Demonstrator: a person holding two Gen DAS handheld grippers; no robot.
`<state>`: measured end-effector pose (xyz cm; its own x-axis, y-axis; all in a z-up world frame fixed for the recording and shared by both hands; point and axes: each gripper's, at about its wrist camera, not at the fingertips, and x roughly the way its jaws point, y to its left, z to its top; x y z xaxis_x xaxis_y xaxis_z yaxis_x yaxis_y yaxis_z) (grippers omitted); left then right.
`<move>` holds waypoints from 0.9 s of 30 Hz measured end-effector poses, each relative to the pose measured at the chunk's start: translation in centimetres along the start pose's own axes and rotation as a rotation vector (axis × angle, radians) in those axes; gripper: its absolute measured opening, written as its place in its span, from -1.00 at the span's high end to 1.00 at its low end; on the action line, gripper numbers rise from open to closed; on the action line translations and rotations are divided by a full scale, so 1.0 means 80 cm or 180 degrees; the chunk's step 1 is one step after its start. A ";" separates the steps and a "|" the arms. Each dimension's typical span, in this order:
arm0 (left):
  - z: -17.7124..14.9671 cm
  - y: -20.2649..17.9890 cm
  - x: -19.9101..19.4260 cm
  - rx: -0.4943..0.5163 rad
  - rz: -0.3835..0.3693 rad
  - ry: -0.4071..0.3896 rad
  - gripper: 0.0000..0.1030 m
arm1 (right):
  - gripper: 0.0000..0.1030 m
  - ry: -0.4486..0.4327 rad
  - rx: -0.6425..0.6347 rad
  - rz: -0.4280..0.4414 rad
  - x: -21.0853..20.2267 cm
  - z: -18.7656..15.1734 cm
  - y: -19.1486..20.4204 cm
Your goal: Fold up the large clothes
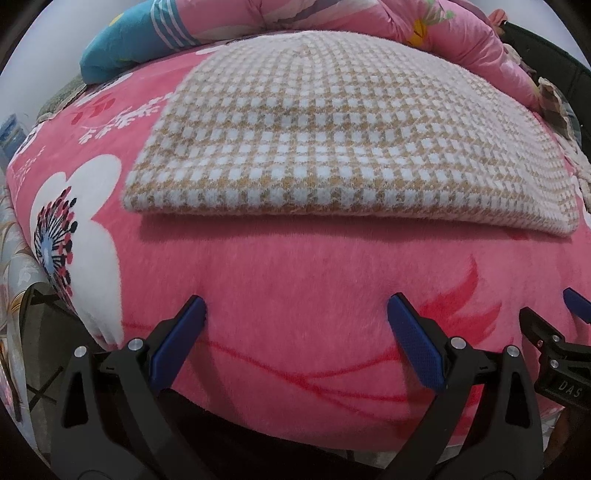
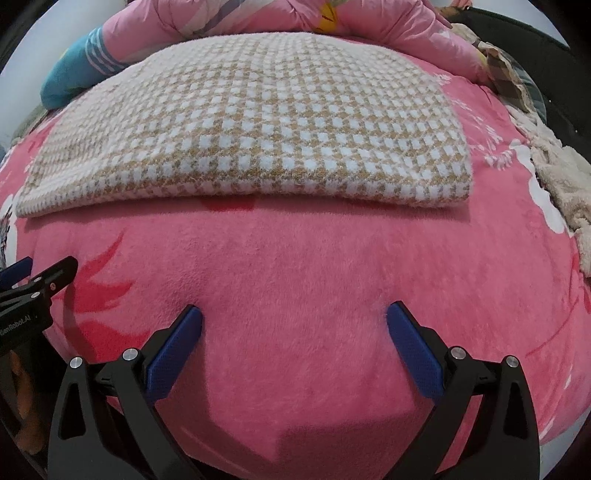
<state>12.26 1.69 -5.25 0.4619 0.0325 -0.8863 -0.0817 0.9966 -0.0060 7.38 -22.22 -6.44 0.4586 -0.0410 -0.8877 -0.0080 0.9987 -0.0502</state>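
A tan and white checked knit garment (image 1: 325,136) lies folded into a flat rectangle on the pink flowered blanket (image 1: 295,280); it also shows in the right wrist view (image 2: 258,133). My left gripper (image 1: 295,314) is open and empty, hovering over the bare blanket short of the garment's near edge. My right gripper (image 2: 293,317) is also open and empty over the blanket (image 2: 295,266), short of the garment. Each gripper shows at the edge of the other's view: the right gripper (image 1: 557,325) and the left gripper (image 2: 37,277).
A pink flowered quilt (image 1: 388,18) and a teal striped pillow (image 1: 140,40) lie bunched behind the garment. A beige fluffy cloth (image 2: 561,184) lies at the bed's right side. The bed's left edge drops to the floor (image 1: 40,332).
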 end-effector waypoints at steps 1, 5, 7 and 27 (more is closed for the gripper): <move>0.002 0.002 0.002 0.0002 -0.0002 -0.0004 -0.85 | -0.88 0.0002 0.0003 -0.0001 0.000 0.001 0.000; 0.003 0.003 0.004 0.0007 -0.0011 -0.0016 -0.85 | -0.88 0.0022 0.0020 0.0009 0.003 0.004 -0.002; 0.002 0.004 0.004 0.0011 -0.0014 -0.0015 -0.85 | -0.88 0.0024 0.0030 0.0034 0.003 0.004 -0.004; -0.014 0.009 -0.017 -0.0042 -0.0105 -0.0131 -0.85 | -0.88 -0.0110 0.0108 0.0056 -0.006 0.010 -0.006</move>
<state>10.55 2.30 -4.57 0.5006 0.0030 -0.8657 -0.0772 0.9962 -0.0412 7.86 -22.68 -5.59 0.4892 -0.0231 -0.8719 0.0135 0.9997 -0.0189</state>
